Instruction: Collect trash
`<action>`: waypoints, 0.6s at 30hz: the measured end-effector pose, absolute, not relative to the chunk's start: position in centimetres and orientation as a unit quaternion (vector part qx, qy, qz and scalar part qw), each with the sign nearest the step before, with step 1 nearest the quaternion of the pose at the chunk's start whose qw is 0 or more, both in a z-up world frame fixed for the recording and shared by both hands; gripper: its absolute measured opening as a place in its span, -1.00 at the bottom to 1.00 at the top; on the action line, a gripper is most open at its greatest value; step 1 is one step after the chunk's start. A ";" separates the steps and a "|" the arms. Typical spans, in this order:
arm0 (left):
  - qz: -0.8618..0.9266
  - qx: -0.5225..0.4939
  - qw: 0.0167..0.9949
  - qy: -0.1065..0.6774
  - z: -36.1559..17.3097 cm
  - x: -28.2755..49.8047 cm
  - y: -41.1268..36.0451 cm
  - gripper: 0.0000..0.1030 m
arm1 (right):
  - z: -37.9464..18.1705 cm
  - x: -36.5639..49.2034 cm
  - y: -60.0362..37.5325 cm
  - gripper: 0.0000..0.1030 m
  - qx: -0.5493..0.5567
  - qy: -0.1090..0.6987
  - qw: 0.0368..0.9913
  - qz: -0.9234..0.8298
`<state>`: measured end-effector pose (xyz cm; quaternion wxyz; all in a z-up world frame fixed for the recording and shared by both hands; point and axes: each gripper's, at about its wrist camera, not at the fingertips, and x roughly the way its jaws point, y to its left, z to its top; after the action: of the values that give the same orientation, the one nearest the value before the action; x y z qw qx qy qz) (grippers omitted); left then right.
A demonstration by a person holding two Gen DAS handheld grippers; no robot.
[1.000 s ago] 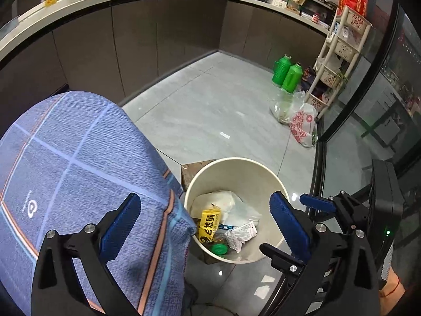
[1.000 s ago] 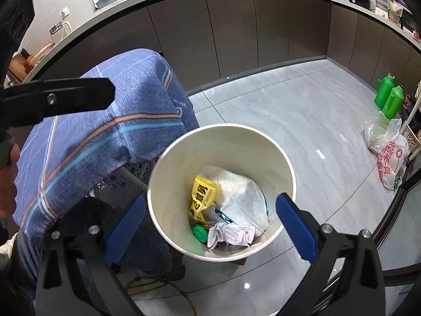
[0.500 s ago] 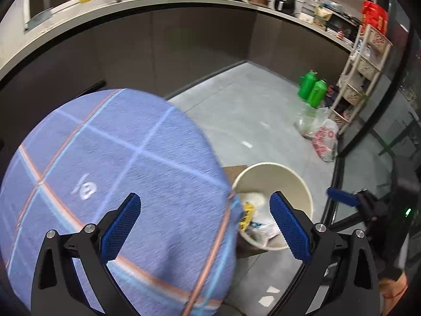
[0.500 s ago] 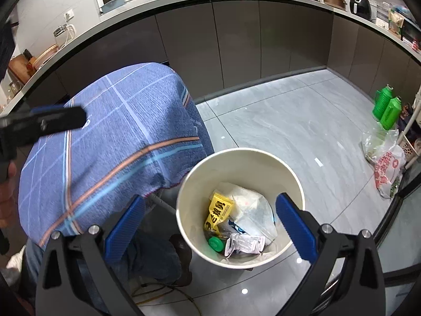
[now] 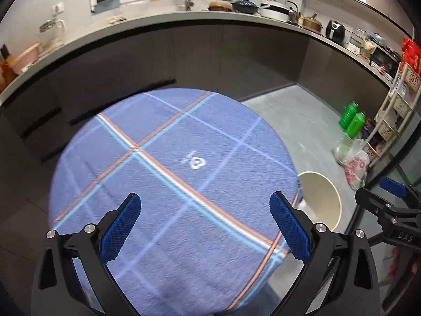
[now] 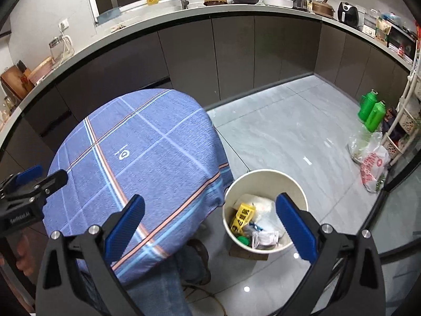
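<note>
A cream round bin [image 6: 265, 177] stands on the grey floor and holds trash: a yellow packet [image 6: 240, 217], white wrappers [image 6: 264, 237] and a green cap [image 6: 243, 240]. The bin's rim also shows in the left wrist view [image 5: 326, 187], partly hidden by the table. My right gripper [image 6: 210, 226] is open and empty, above the bin's left side. My left gripper [image 5: 204, 227] is open and empty, over the round table with a blue checked cloth [image 5: 171, 184]. The left gripper shows at the left of the right wrist view [image 6: 29, 181].
A curved kitchen counter [image 6: 210, 10] with dark cabinets runs behind. Two green bottles [image 6: 372, 112] and plastic bags [image 6: 371, 163] lie by a white shelf rack at the right. Cardboard [image 6: 247, 254] lies under the bin. A person's leg and shoe [image 6: 197, 252] are below the table.
Both grippers have risen and pulled back from the bin. The left one swung left over the table, so the bin now sits at its right edge.
</note>
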<state>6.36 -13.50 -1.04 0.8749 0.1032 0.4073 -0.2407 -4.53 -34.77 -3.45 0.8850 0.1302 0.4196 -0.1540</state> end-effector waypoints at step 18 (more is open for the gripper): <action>-0.229 0.083 0.881 0.405 1.0 3.7 -6.8 0.84 | -1.6 -5.1 -25.6 0.94 0.058 0.427 0.890 -0.148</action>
<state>3.66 -6.79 0.98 0.8811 0.0834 0.4051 -0.2291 -5.07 -25.60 -1.65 0.8904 0.0576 0.4265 -0.1481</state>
